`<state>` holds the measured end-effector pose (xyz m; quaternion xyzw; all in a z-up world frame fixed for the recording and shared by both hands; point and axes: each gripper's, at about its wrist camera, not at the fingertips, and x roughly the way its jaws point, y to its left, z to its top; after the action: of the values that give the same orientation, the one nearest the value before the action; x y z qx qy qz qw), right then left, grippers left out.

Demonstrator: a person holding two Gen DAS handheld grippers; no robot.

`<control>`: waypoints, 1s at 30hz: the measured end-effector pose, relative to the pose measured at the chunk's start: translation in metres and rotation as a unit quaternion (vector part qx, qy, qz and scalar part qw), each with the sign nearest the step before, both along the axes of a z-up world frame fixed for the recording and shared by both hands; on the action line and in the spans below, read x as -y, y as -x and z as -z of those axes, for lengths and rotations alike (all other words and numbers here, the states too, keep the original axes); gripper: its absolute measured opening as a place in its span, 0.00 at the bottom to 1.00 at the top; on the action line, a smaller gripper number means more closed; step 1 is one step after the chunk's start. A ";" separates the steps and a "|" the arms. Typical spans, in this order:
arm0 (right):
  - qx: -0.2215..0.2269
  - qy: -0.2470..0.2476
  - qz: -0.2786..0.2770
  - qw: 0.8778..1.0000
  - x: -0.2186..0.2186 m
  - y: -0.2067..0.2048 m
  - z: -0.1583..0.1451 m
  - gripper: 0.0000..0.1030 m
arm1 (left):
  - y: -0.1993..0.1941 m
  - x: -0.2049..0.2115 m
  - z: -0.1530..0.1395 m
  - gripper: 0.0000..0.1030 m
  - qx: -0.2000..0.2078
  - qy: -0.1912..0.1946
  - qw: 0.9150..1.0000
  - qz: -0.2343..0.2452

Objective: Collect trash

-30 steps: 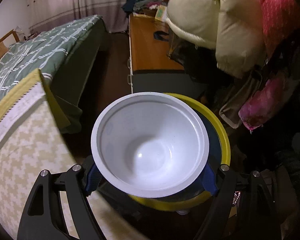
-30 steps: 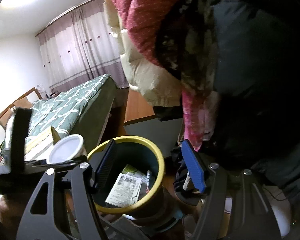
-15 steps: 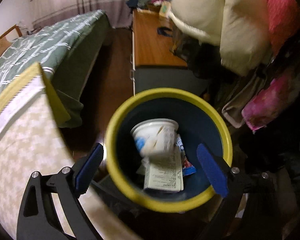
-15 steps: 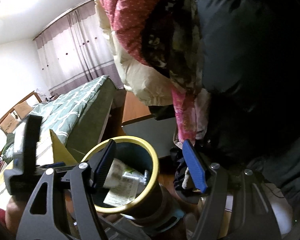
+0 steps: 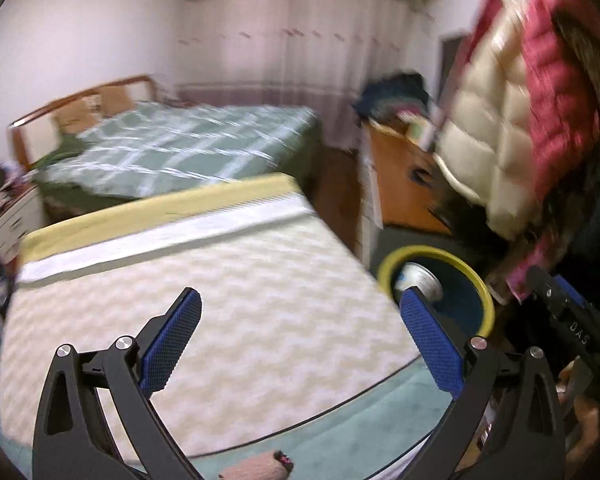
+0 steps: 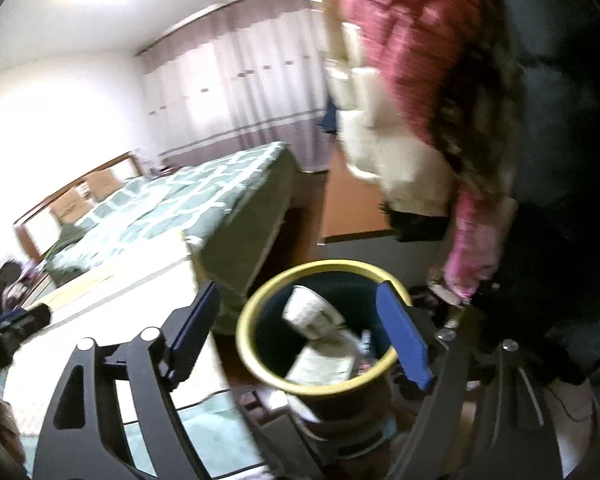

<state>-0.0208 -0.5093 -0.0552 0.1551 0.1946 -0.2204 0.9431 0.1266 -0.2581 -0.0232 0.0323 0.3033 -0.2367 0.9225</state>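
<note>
A dark bin with a yellow rim (image 6: pixel 260 364) stands on the floor beside the table. A white paper cup (image 6: pixel 310 314) lies tilted inside it on papers (image 6: pixel 320 366). The bin's yellow rim also shows in the left wrist view (image 5: pixel 486 296), with the cup (image 5: pixel 418 280) inside. My left gripper (image 5: pixel 300 330) is open and empty above the patterned tablecloth (image 5: pixel 260 280), left of the bin. My right gripper (image 6: pixel 302 334) is open and empty just above the bin's mouth.
A bed with a green quilt (image 5: pixel 188 148) stands behind the table. A wooden cabinet (image 5: pixel 400 176) is at the back right. Puffy coats (image 5: pixel 512 120) hang at the right above the bin. A teal mat (image 5: pixel 360 436) covers the table's near edge.
My left gripper opened and let go of the white cup, which fell into the bin. The left gripper then swung up and left over the table. The right gripper stayed open by the bin.
</note>
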 end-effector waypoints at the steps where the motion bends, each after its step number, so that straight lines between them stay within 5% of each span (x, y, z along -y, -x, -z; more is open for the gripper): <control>1: 0.001 0.005 -0.010 1.000 -0.008 -0.001 -0.002 0.79 | 0.004 -0.017 -0.004 0.95 0.005 0.006 1.000 -0.016; 14: -0.003 0.056 -0.120 0.991 -0.098 0.001 -0.020 0.90 | 0.080 -0.186 -0.016 0.95 0.049 0.020 0.981 -0.188; 30: -0.011 0.068 -0.132 0.989 -0.113 0.010 -0.020 0.93 | 0.102 -0.208 0.003 0.95 0.037 0.025 0.977 -0.207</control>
<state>-0.0307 -0.3959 -0.0352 0.0608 0.2084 -0.1082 0.9701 0.0247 -0.0499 -0.0265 -0.0456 0.2629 -0.0464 0.9626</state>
